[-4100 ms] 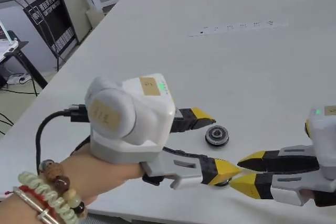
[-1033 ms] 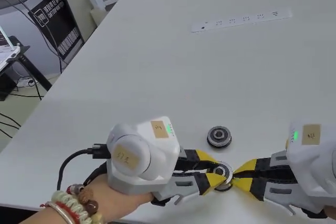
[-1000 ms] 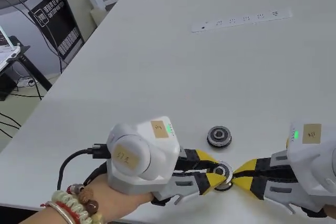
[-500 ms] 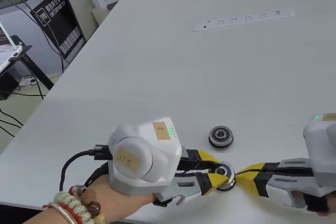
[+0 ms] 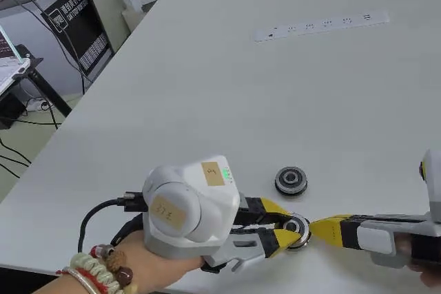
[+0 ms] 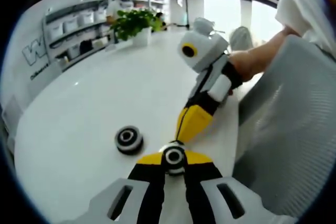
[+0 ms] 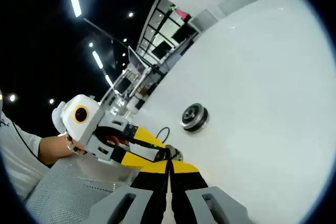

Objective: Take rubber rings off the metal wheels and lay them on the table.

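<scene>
- Head view: loose wheel lay flat on the white table, clear of both tools.
- Just on the person's side of the loose wheel, the left tool was clenched on the gripped wheel, one yellow-tipped jaw on each side of it. Could not tell whether this wheel rested on the table or hung just above it.
- Right tool reached in from the right, below the loose wheel in this view, jaws pressed together and tips at the gripped wheel's rim.
- Power strip lay well beyond the loose wheel, towards the far edge. Left hand, with bead bracelets at the wrist, carried the left tool.
- Left gripper view: left tool held the gripped wheel between its tips, with the loose wheel up and to the left, apart from it. Right tool pointed down onto the gripped wheel's top edge, carried by the right hand. Potted plant stood far behind the loose wheel.
- Right gripper view: right tool was closed tight. A thin black loop, the rubber ring, arched up from the gripped wheel and ran into those tips. Left tool came in from the left. Loose wheel sat beyond, near but not touching.
</scene>
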### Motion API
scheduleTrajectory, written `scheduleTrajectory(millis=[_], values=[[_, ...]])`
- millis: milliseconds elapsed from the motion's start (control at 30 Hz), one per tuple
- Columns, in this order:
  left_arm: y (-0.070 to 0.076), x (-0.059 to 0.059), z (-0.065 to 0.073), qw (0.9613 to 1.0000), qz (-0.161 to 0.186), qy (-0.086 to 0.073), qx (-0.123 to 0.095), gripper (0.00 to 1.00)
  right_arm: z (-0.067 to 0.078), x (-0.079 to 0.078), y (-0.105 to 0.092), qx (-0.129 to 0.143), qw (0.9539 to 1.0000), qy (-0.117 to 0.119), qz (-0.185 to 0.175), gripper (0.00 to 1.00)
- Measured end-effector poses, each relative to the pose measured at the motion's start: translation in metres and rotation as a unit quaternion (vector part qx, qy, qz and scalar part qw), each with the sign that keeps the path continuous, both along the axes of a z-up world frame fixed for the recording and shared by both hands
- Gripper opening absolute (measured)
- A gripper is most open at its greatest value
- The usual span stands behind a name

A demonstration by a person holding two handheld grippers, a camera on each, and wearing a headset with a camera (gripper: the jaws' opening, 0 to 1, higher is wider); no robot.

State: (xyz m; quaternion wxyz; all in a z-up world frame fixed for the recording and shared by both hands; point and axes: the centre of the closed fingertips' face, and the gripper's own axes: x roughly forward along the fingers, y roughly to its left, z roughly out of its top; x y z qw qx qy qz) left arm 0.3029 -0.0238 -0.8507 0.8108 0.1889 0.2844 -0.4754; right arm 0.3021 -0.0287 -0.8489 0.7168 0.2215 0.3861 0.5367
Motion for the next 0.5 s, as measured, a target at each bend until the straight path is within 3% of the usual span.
scheduleTrajectory(millis=[67,200,500], values=[[0.0000,0.0000,0.0000,1.0000,0.000,0.000,0.001,0.14,0.0024,-0.0012,0.0005,0.009,0.9998,0.018,-0.006,0.00],[0.0007,0.0007,0.0000,1.0000,0.004,-0.001,0.001,0.14,0.0056,-0.0019,0.0022,0.006,0.9999,0.011,-0.005,0.00],[0.0019,0.0004,-0.0001,1.0000,0.007,-0.001,0.002,0.14,0.0067,-0.0016,0.0029,0.026,0.9993,0.027,-0.010,0.00]])
